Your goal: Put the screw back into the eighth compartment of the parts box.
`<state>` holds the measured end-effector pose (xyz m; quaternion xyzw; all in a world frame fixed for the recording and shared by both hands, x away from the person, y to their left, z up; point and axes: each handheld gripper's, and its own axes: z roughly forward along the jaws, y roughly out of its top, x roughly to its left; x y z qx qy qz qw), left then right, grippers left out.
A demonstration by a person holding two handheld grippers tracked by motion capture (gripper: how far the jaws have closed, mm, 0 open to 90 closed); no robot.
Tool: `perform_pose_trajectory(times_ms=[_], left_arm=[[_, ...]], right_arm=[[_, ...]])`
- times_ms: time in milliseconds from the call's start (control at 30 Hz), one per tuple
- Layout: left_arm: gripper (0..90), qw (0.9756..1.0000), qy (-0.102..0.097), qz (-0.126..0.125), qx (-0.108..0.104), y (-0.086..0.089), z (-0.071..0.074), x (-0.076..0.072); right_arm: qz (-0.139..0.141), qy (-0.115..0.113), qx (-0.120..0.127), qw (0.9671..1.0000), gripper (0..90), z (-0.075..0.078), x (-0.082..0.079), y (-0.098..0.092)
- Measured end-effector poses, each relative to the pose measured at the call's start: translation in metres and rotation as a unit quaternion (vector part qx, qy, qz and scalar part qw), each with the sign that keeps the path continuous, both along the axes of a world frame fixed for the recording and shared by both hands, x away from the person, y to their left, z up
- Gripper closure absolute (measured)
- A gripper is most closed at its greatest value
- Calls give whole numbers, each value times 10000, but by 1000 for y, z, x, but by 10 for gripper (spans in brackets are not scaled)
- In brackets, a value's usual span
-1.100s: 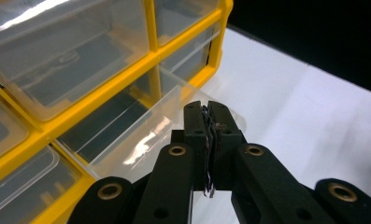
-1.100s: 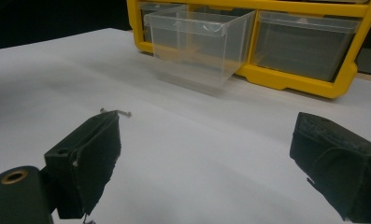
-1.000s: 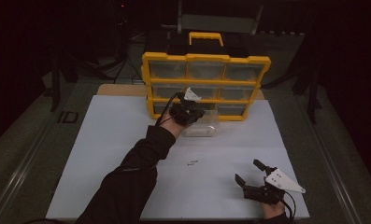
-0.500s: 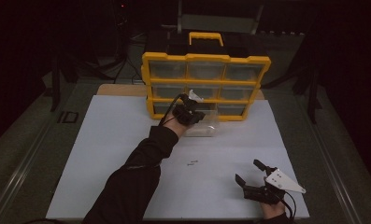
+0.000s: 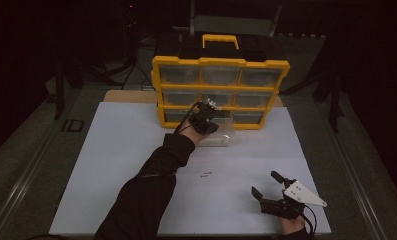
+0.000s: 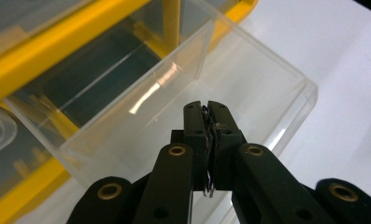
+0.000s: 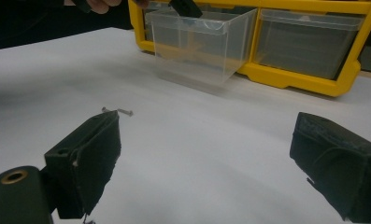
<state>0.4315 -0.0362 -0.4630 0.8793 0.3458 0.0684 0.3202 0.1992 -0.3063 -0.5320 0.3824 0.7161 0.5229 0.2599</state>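
A yellow organizer (image 5: 221,65) with clear drawers stands at the back of the white table. One clear drawer (image 5: 225,136) is pulled out onto the table in front of it. My left gripper (image 5: 210,122) hangs over that drawer (image 6: 248,79), pointing down into it. Its jaws (image 6: 206,107) are shut on a small screw, a thin metal sliver between the pads. My right gripper (image 5: 265,183) rests near the front right of the table, open with nothing between its fingers (image 7: 211,140). Loose small screws (image 5: 205,174) lie mid-table, well to the left of it.
The white table sheet (image 5: 116,165) spreads wide on the left and in the middle. In the right gripper view the pulled-out drawer (image 7: 197,46) stands ahead of the organizer's yellow frame (image 7: 290,77), and the loose screws (image 7: 117,111) lie just beyond the left jaw.
My left gripper has sunk a little and shifted right, closer over the pulled-out drawer. The right gripper has stayed put.
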Motion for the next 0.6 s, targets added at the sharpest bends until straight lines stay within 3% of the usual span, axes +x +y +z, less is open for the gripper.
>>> perform_pose_trajectory(times_ms=[167,300,433,467,533,600], left_arm=[[835,9999,111,-31,2,-1,-2,3],[644,9997,144,-24,-218,1,7,3],[461,9995,-17,-30,-300,5,17,0],[457,9995,-69,-34,-315,6,20,-1],[345,9993,-106,-39,-346,8,24,-3],[290,9993,-117,-57,-363,11,27,-6]], right_arm=[[2,20,7,10000,88,0,0,0],[1,21,8,10000,88,0,0,0],[2,18,0,10000,88,-1,1,0],[2,16,-3,10000,88,-1,0,0],[0,16,-10,10000,88,0,0,0],[2,8,-16,10000,88,0,0,0]])
